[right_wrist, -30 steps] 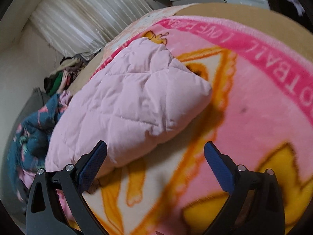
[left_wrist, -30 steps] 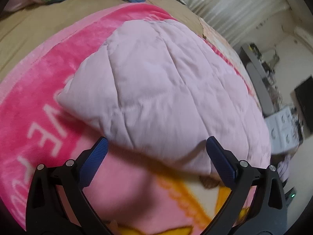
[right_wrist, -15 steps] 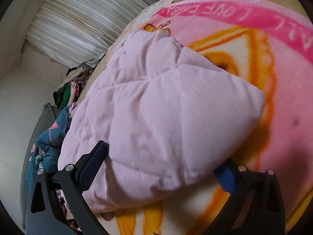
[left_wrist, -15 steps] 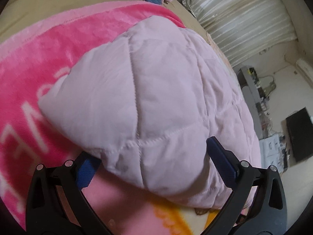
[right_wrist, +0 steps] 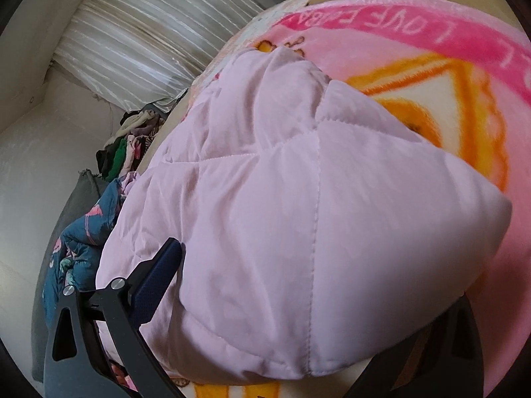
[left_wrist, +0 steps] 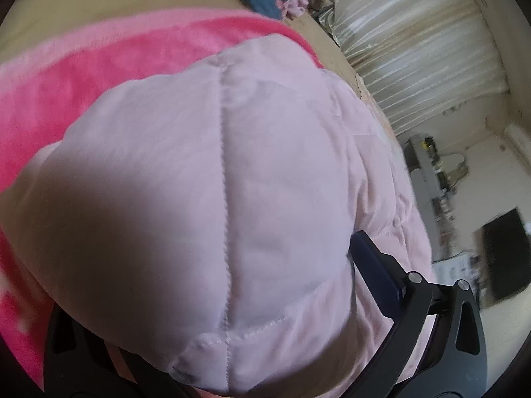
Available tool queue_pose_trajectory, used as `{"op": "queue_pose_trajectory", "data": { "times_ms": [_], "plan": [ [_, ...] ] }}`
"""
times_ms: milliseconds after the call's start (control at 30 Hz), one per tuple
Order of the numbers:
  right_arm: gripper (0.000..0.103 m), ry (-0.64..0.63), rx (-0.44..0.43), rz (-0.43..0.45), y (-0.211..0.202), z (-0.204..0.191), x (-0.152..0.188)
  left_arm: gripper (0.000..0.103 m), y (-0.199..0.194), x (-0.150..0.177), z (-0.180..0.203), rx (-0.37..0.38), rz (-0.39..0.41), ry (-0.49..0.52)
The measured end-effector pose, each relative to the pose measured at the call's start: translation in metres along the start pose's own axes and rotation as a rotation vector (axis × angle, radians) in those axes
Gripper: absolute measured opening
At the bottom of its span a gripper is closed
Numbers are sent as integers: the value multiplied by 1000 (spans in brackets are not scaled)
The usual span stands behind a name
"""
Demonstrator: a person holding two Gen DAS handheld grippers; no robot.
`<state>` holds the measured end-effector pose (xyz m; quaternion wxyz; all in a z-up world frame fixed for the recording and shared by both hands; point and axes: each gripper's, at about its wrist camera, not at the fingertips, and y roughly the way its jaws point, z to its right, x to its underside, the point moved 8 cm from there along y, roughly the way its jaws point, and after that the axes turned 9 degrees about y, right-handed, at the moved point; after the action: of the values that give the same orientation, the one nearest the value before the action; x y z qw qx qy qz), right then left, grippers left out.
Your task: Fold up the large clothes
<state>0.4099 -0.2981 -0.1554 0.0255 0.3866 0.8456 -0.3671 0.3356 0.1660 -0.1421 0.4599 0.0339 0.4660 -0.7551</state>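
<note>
Left gripper (left_wrist: pixel 212 311) has its fingers (left_wrist: pixel 375 272) spread wide, and the puffy corner of the pink quilted jacket (left_wrist: pixel 205 219) bulges between them, hiding the left one. Right gripper (right_wrist: pixel 318 301) the same: fingers (right_wrist: pixel 156 282) apart, jacket (right_wrist: pixel 298 219) filling the gap and covering the far one. Neither is pinching yet. Under the jacket lies a pink blanket (right_wrist: pixel 464 106) on the bed. Beyond, a heap of clothes (right_wrist: pixel 83 242) and a pale curtain (left_wrist: pixel 415 53).

Puffy pink jacket (left_wrist: pixel 232 219) bulging between both grippers' spread fingers (right_wrist: pixel 156 275); open blanket (right_wrist: pixel 464 106) beyond; clothes pile (right_wrist: pixel 129 146) at far edge
</note>
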Motion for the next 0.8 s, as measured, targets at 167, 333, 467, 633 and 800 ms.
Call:
{"op": "queue_pose_trajectory", "data": {
  "times_ms": [167,333,467,633,800],
  "plan": [
    [65,-119,14,24,-7,-15,4,70,-13,-4,24,-95,52,191],
    [43,-315,77,76,-14,-41,10,47,-25,-6,60,-176,93,427],
    [36,-465,142,101,-14,-58,16,38,-33,-8,74,-207,113,527],
    [32,-627,176,129,-16,-76,18,33,-40,-8,87,-226,138,603],
    [29,-745,173,171,-27,-99,16,30,-51,-13,103,-226,158,663]
  ]
}}
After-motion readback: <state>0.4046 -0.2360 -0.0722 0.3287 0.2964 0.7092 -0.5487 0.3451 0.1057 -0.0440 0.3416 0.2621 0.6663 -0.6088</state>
